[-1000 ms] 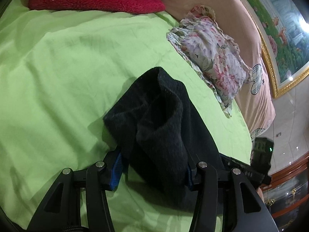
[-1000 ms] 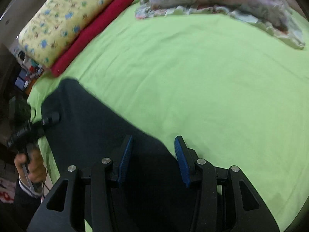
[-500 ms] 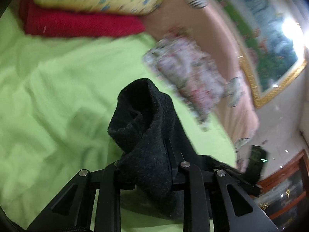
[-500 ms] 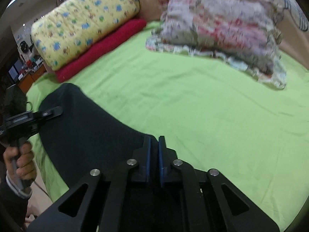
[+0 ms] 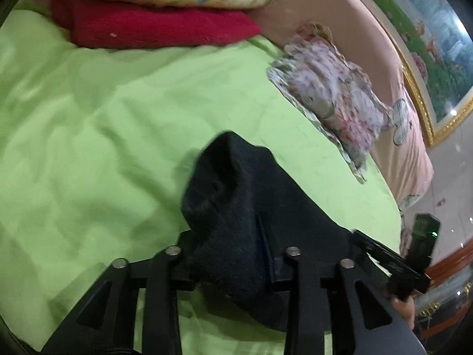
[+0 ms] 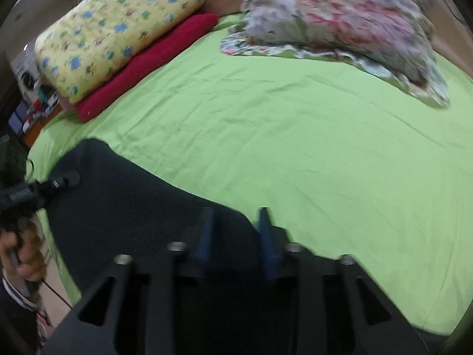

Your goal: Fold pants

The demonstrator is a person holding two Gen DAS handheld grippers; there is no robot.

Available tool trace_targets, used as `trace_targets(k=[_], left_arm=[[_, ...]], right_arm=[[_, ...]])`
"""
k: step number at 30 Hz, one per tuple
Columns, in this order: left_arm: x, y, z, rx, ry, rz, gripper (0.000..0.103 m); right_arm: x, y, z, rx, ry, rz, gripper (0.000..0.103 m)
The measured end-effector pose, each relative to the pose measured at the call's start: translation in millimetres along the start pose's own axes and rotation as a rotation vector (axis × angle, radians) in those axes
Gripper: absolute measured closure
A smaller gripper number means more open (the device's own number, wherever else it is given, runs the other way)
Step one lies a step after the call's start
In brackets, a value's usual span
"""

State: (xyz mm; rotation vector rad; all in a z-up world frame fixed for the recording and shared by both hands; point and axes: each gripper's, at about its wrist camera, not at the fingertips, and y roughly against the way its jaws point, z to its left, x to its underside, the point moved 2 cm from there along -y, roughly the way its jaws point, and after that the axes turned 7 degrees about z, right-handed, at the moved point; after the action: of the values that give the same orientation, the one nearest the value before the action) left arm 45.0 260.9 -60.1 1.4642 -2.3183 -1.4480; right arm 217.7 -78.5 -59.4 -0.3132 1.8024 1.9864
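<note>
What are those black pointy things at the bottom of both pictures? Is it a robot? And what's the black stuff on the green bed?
No robot: a person holds a hand-held gripper, like big tongs with a camera on it, in each hand. One picture looks along the left hand-held gripper, the other along the right hand-held gripper. The black stuff is pants, on a green sheet near a yellow pillow and a red blanket. The left jaws have just been opening, though bunched pants fill their gap. The right jaws have just opened too and stand apart over the pants' edge.

Black pants (image 5: 236, 224) (bunched) between left gripper (image 5: 233, 266) jaws
</note>
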Motion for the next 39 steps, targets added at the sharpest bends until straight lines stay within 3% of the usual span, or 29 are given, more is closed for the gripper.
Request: trace_targets(k=[4, 8, 11, 17, 20, 39], left_arm=[[1.7, 23.1, 3.5, -0.045, 0.011, -0.086, 0.055], [2.2, 38.3, -7.2, -0.029, -0.011, -0.102, 0.051], [6.2, 41.1, -31.3, -0.044, -0.077, -0.105, 0.041], [18.1, 40.3, -85.8, -0.016, -0.199, -0.104, 0.035], [22.7, 33.6, -114.2, 0.049, -0.239, -0.076, 0.035], [110.0, -71.9, -303.0, 0.209, -0.616, 0.235, 0.030]], right_arm=[[14.9, 35.1, -10.9, -0.014, -0.047, -0.074, 0.057], [34.9, 63.5, -21.4, -0.023, -0.083, -0.116, 0.056], [52.7, 76.8, -29.0, -0.029, -0.112, -0.119, 0.056], [84.2, 98.6, -42.6, -0.019, -0.170, -0.138, 0.053], [101.2, 112.4, -53.9, -0.015, -0.215, -0.158, 0.051], [219.1, 204.2, -130.0, 0.112, -0.513, -0.312, 0.047]])
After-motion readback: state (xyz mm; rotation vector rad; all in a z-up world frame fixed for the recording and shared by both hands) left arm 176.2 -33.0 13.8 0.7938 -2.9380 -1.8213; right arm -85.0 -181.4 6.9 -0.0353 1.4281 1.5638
